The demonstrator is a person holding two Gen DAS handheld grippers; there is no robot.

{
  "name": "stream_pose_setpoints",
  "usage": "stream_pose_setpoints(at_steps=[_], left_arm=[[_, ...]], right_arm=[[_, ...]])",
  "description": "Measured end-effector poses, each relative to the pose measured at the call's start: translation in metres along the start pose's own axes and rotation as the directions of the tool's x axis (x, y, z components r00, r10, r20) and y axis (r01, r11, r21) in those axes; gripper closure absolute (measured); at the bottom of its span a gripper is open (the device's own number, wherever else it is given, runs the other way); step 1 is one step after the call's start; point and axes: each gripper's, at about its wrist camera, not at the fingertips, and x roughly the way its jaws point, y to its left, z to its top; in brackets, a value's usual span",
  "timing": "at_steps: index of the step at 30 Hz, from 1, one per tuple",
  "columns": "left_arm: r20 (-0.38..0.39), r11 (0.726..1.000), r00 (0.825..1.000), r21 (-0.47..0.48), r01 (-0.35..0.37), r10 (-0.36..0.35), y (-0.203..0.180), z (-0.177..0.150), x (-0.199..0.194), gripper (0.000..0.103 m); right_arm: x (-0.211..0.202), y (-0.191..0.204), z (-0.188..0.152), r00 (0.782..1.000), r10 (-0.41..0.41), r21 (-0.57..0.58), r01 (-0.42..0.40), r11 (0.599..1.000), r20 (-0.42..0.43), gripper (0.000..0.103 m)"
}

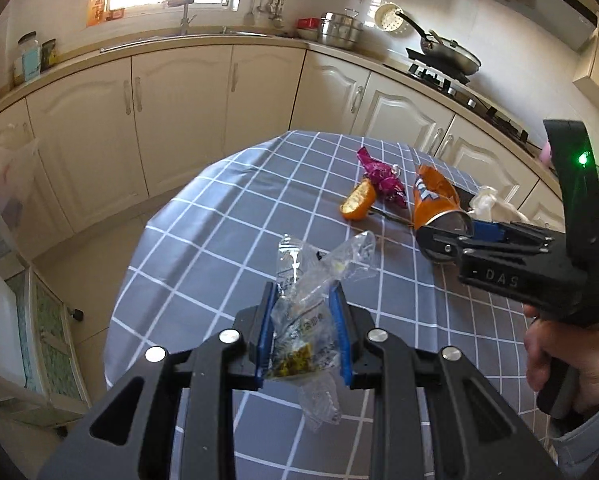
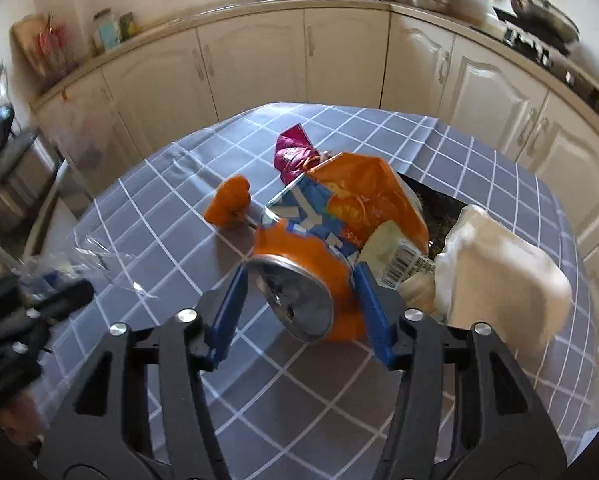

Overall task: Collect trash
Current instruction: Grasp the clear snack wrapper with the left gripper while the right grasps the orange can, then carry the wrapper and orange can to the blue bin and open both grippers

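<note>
My left gripper (image 1: pixel 304 292) is shut on a crumpled clear plastic wrapper (image 1: pixel 299 320), which it holds above the grey checked tablecloth (image 1: pixel 219 220). The right gripper (image 1: pixel 445 236) comes in from the right, held by a hand (image 1: pixel 559 360). In the right wrist view the right gripper (image 2: pixel 301 276) has its blue pads on either side of a crushed orange can (image 2: pixel 299 256), at the can's silver end. An orange piece (image 2: pixel 229 202), a purple wrapper (image 2: pixel 293 152) and crumpled white paper (image 2: pixel 495 276) lie around the can. The left gripper (image 2: pixel 59 292) is a blur at the left edge.
The orange piece (image 1: pixel 357 200), the purple wrapper (image 1: pixel 381 178) and the white paper (image 1: pixel 491 202) lie at the far right of the table. Cream cabinets (image 1: pixel 179 100) with a sink and a stove run behind. A low shelf unit (image 1: pixel 39 340) stands on the floor at the left.
</note>
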Motion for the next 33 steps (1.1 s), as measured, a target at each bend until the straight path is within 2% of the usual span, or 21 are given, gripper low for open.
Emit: stream_pose_setpoints(at_steps=[2,3,4,7,11,15,19,25,29,33], left_arm=[[0.001,1.000,1.000,-0.001,-0.006,0.006,0.000,-0.002,-0.002,0.078],[0.001,1.000,1.000,-0.003,-0.007,0.007,0.001,-0.001,-0.002,0.078],[0.001,1.000,1.000,-0.004,-0.007,0.007,0.000,-0.001,-0.002,0.078],[0.003,1.000,1.000,0.000,-0.005,0.005,-0.001,-0.001,-0.003,0.078],[0.010,1.000,1.000,0.011,0.004,-0.004,-0.008,0.000,-0.008,0.078],[0.022,1.000,1.000,0.018,0.001,-0.002,-0.012,0.001,-0.015,0.078],[0.055,1.000,0.998,0.011,-0.008,0.007,-0.014,0.005,-0.028,0.078],[0.116,1.000,0.993,0.025,0.015,-0.017,-0.026,0.022,-0.056,0.078],[0.148,0.997,0.987,0.065,0.052,-0.061,-0.051,0.035,-0.069,0.078],[0.150,0.985,0.980,0.134,0.110,-0.130,-0.095,0.044,-0.071,0.078]], right_arm=[[-0.009,-0.003,-0.002,0.998,0.051,0.025,-0.052,0.998,0.022,0.051],[-0.017,-0.005,-0.004,0.995,0.087,0.035,-0.088,0.995,0.043,0.066],[-0.022,-0.004,-0.005,0.992,0.115,0.034,-0.117,0.993,0.051,0.068],[-0.041,-0.003,-0.009,0.980,0.182,0.034,-0.186,0.982,0.080,0.068],[-0.054,-0.003,-0.016,0.970,0.224,0.038,-0.228,0.973,0.090,0.068],[-0.074,0.001,-0.020,0.939,0.315,0.037,-0.323,0.946,0.140,0.068],[-0.097,0.004,-0.018,0.909,0.367,0.018,-0.377,0.926,0.196,0.068],[-0.140,-0.010,-0.013,0.885,0.359,0.020,-0.382,0.924,0.295,0.068],[-0.165,-0.038,-0.022,0.892,0.296,0.060,-0.335,0.940,0.341,0.068],[-0.191,-0.082,-0.044,0.901,0.211,0.140,-0.281,0.950,0.380,0.068]])
